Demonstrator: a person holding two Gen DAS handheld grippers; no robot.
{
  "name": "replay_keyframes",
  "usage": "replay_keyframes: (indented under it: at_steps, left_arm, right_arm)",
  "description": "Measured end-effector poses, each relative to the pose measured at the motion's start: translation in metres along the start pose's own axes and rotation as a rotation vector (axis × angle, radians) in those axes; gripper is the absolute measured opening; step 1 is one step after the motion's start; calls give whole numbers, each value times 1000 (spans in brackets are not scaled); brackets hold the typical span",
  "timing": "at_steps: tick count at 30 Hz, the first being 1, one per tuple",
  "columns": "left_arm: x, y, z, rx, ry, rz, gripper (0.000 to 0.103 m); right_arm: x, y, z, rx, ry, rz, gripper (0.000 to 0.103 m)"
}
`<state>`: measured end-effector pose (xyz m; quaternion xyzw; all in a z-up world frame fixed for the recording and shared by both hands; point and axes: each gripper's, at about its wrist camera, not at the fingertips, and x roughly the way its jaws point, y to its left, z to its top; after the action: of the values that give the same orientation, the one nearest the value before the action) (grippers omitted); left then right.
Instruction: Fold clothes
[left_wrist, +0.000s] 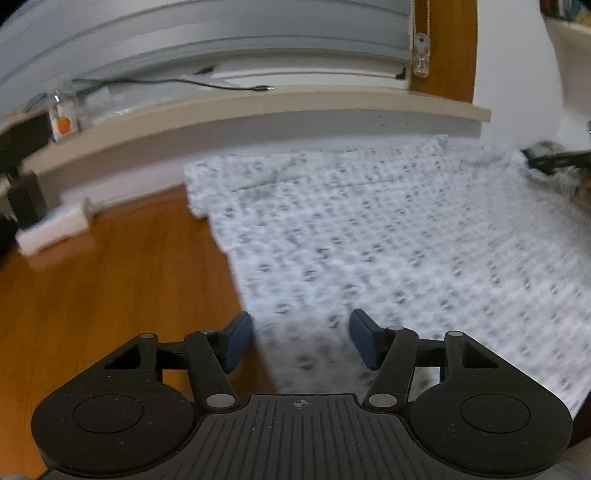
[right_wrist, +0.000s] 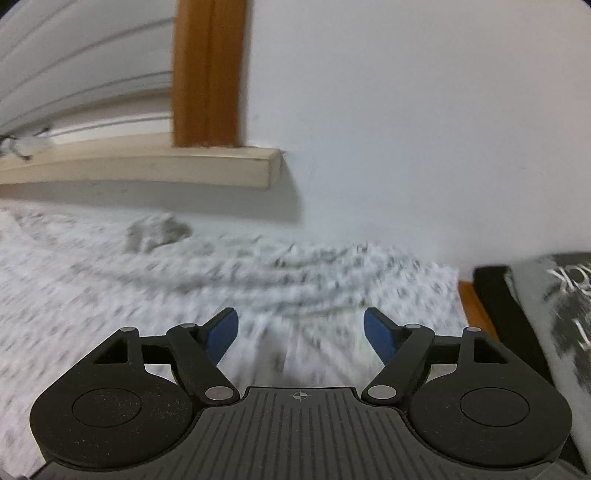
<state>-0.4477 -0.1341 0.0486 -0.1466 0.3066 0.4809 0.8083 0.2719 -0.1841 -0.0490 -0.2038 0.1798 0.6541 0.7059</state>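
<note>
Soft white cloth with a small grey print, the garment (left_wrist: 369, 240) lies spread flat on the wooden table (left_wrist: 110, 288), its left edge running from about six o'clock up to ten in the left wrist view. The left claw (left_wrist: 301, 341) hangs over that near edge, jaws parted and empty; the right claw (right_wrist: 301, 338) hovers over the cloth's right part with jaws wide, also holding nothing. The fabric looks light and limp (it will sag and slide if lifted by one point), so I judge a corner or hem the best hold, pinched through both layers. Toward twelve o'clock, a grey patch (right_wrist: 157, 230) could be a collar or label; blur hides which. The dark printed cloth (right_wrist: 546, 314) at three o'clock is cut off.
</note>
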Motion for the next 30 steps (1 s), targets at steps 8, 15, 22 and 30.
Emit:
replay_keyframes:
  at_steps: [8, 15, 22, 30]
  left_arm:
    - [-11, 16, 0, -14, 25, 62, 64]
    - [-34, -9, -3, -74, -37, 5, 70]
    - [-13, -72, 28, -38, -85, -137, 77]
    - [29, -110, 33, -20, -49, -193, 77]
  right_arm:
    - [-85, -23, -65, 34, 28, -37, 74]
    - [-141, -41, -119, 81, 40, -87, 74]
    - [-176, -34, -148, 158, 35, -29, 74]
    - [-182, -15, -151, 100, 16, 22, 41]
